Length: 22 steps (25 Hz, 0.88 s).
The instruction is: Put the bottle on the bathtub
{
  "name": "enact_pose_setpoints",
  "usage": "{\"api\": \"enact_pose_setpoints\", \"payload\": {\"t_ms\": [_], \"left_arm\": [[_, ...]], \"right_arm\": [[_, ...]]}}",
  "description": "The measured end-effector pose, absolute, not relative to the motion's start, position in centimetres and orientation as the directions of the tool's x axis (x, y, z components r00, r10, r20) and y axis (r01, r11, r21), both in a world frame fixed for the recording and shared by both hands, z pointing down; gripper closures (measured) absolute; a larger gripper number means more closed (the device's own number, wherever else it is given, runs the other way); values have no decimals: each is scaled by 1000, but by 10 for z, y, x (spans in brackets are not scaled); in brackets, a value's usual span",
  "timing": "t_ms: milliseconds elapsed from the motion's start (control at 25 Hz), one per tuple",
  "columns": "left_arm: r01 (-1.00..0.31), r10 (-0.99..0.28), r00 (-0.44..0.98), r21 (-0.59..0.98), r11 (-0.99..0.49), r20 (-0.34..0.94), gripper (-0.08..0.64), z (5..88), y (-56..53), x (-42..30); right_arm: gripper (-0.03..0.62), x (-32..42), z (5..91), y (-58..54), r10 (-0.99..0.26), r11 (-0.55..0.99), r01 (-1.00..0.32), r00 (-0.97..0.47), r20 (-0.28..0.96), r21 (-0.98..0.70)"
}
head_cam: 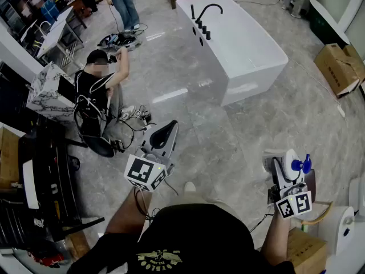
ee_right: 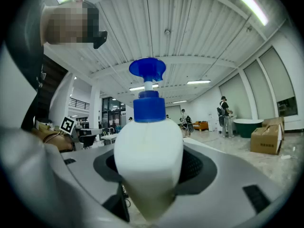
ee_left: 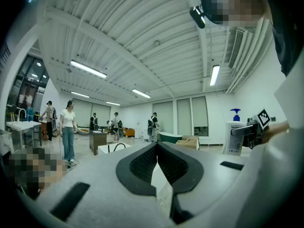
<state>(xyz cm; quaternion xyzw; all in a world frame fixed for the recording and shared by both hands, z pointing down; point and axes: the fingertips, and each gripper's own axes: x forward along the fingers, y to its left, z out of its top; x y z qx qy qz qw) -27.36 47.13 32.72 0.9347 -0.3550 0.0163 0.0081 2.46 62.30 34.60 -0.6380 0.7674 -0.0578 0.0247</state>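
- One white plastic bottle (ee_right: 148, 160), blue pump (ee_right: 147, 70) outward, lies with its long axis along the right tongs (ee_right: 149, 175), well short of the glossy white bathtub (head_cam: 251, 44).
- Two ribbed dark pads (ee_right: 199, 167) of the right tongs clamp the bottle's smooth, rounded body.
- Empty, the left tongs (ee_left: 156, 163) are closed tip to tip, also well apart from the bathtub.

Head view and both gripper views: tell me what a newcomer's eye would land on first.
First, the white plastic pump bottle with a blue pump head, clamped upright in the right claw and filling the right gripper view. Next, the white rectangular bathtub with a black curved faucet, standing on the grey floor well ahead at the head view's top centre. The left claw is shut and empty.
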Motion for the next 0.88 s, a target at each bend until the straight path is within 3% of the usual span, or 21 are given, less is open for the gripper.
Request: {"api": "enact_pose_setpoints", "payload": {"t_ms": [400,880], "left_arm": [[-669,-668,743,18,-743,43,549,330,428,-316],[-660,-658,751,53,-749,54,549,347,384,-296]], "right_arm": [[328,-16,324,577,-984,176,-981,-179,27,-85],[329,18,337,516,-979,198,-976,-201,29,-87]]}}
